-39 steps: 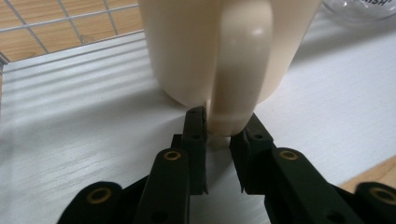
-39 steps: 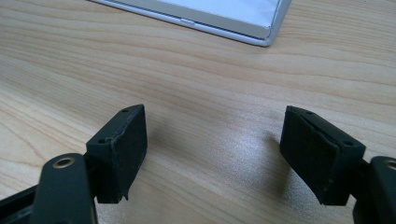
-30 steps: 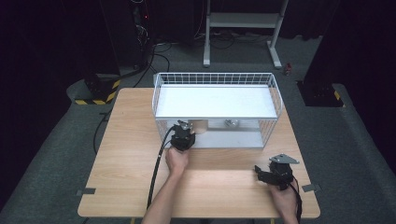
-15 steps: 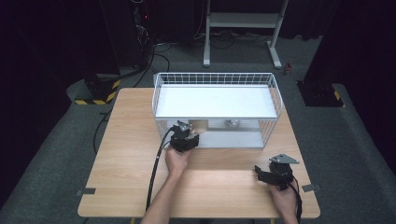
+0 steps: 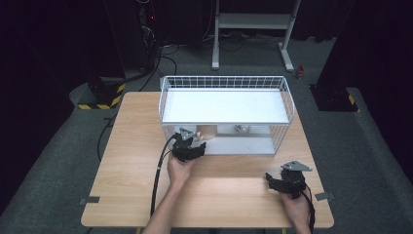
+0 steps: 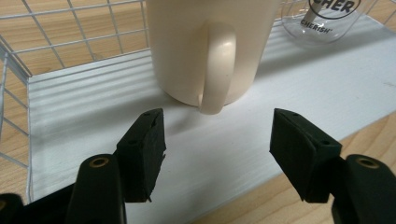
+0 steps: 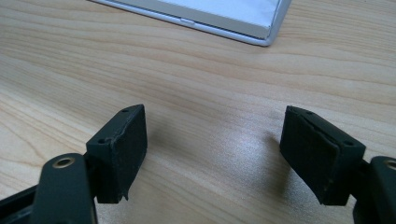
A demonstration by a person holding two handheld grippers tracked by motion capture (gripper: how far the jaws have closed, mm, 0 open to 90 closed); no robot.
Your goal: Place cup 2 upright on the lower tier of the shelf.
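Reaching toward the lower shelf of the white wire rack [image 5: 287,100], my left gripper [image 6: 217,149] had its jaws spread wide and held nothing. Just ahead of them stood the cream mug [image 6: 210,46], upright on the white shelf board [image 6: 289,93], its handle turned toward me and lined up with the gap between my jaws, not yet touched. Behind the mug and off to the right was a clear glass cup [image 6: 327,18] with dark lettering, standing apart from the mug.

From the high view, the left gripper [image 5: 191,146] sat at the rack's open front near its left end, with the mug [image 5: 206,130] just beyond it.

My right gripper [image 5: 285,183] rested low over the wooden table [image 5: 131,141] at the near right, well apart from the rack. Its jaws were also wide open and empty, with bare wood grain between them.
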